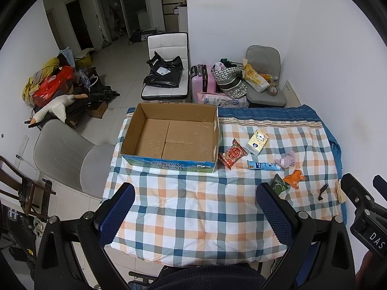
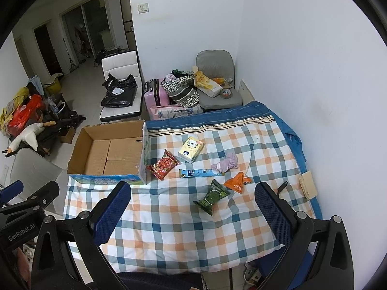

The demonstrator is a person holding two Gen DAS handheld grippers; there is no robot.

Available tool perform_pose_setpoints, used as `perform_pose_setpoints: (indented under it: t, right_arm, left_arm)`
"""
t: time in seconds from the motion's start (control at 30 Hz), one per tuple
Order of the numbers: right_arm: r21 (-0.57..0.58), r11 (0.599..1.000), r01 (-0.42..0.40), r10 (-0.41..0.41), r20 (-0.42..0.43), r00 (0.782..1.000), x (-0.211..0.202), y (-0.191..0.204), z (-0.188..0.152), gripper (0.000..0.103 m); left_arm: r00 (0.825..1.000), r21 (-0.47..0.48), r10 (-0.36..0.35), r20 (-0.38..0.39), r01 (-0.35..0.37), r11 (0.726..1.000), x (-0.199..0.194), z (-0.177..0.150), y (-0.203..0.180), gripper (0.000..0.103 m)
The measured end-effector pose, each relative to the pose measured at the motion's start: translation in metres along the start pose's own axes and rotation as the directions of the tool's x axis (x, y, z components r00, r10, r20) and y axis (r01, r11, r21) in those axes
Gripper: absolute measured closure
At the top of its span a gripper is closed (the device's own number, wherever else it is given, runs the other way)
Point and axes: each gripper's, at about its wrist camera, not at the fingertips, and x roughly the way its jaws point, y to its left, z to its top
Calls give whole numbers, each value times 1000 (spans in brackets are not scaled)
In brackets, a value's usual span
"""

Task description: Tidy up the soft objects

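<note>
The checked quilt (image 2: 183,232) is covering the work surface and carrying every item. The open cardboard box (image 1: 169,133) is sitting at the 10 o'clock corner of the quilt with nothing inside it, so the sorting step appears not yet begun. The soft items are lying in a loose cluster from 12 to 2 o'clock of the right wrist view, beside the box: the tissue pack (image 2: 191,149), the red snack packet (image 2: 163,168) just beside the box wall, the blue tube (image 2: 200,173), the green packet (image 2: 211,197) nearest the grippers, the orange packet (image 2: 238,182) and the crumpled pink cloth (image 2: 226,163). The left gripper (image 1: 196,215) is hovering over bare quilt with jaws spread and carrying nothing. The right gripper (image 2: 193,217) is likewise released and unloaded. The next move likely calls for advancing the right gripper toward 12 o'clock onto the green packet and closing gently.
</note>
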Motion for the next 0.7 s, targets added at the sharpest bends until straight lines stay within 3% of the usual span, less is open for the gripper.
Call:
perform_pose_setpoints:
  t: [0.7]
  right_arm:
    - [-13, 999, 34, -34, 41, 999, -15, -4, 2, 0]
  left_arm:
    - [1000, -2, -1, 9, 2, 1000, -1, -3, 1, 0]
